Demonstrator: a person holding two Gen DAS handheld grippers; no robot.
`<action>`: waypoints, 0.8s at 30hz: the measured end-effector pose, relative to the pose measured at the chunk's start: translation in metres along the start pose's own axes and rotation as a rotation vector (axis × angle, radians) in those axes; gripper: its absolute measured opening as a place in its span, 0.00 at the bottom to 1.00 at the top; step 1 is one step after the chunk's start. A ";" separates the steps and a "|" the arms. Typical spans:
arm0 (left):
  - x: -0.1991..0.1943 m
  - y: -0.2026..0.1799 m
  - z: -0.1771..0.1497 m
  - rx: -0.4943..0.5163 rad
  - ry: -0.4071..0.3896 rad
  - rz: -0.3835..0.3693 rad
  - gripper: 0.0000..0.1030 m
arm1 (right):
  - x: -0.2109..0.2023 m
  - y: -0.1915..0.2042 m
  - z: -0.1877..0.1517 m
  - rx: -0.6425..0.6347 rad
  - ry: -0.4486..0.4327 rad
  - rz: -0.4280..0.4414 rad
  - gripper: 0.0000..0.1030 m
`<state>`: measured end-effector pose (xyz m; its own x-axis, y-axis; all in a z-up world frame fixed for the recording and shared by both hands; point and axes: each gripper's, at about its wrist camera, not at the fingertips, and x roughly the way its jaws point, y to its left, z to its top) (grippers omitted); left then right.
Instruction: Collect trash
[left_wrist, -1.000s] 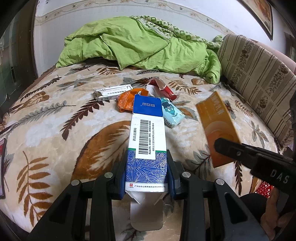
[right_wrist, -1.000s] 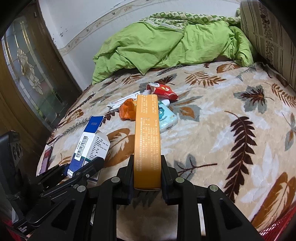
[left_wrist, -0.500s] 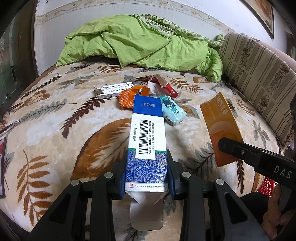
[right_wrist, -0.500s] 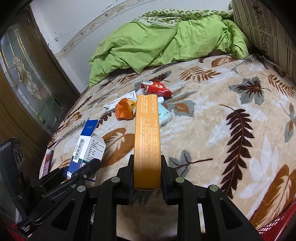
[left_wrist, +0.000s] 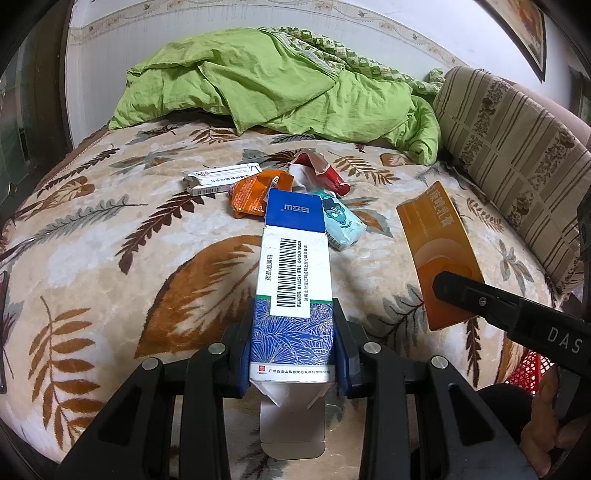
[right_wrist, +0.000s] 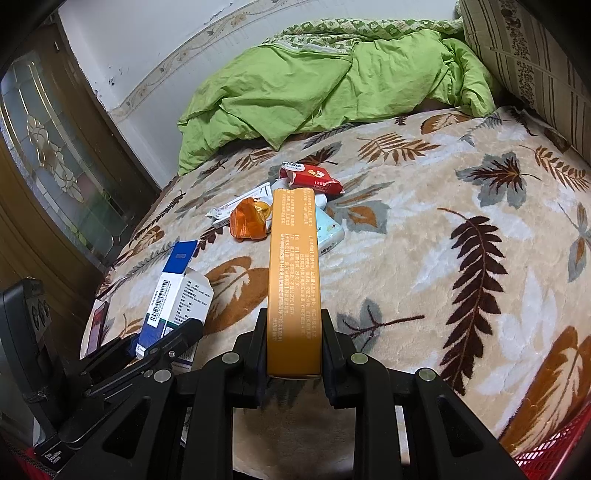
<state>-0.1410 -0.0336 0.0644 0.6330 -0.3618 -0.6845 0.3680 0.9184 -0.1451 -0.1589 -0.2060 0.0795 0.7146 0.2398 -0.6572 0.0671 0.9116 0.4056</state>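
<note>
Left tool (left_wrist: 293, 343) grips a blue-and-white barcoded cardboard box (left_wrist: 293, 280); right tool (right_wrist: 293, 339) grips a long orange carton (right_wrist: 293, 273).
Wrappers lie on the leaf-patterned bed (left_wrist: 110, 258) beyond.

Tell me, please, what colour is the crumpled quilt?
Bright green quilt, clearest in the right wrist view.

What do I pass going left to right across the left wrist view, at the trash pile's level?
White box → orange wrapper → blue-and-white carton in the left gripper → orange box → striped cushion.
</note>
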 end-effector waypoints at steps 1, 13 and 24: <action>0.000 -0.001 0.001 0.000 0.002 -0.005 0.32 | -0.003 0.000 0.000 0.003 -0.001 0.002 0.24; -0.015 -0.047 0.006 0.088 0.022 -0.140 0.32 | -0.066 -0.028 -0.003 0.108 -0.052 0.026 0.24; -0.033 -0.150 0.009 0.276 0.056 -0.348 0.32 | -0.178 -0.104 -0.038 0.263 -0.158 -0.136 0.24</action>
<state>-0.2105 -0.1605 0.1154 0.4041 -0.6253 -0.6676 0.7253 0.6638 -0.1827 -0.3198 -0.3309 0.1305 0.7845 0.0480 -0.6182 0.3322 0.8093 0.4845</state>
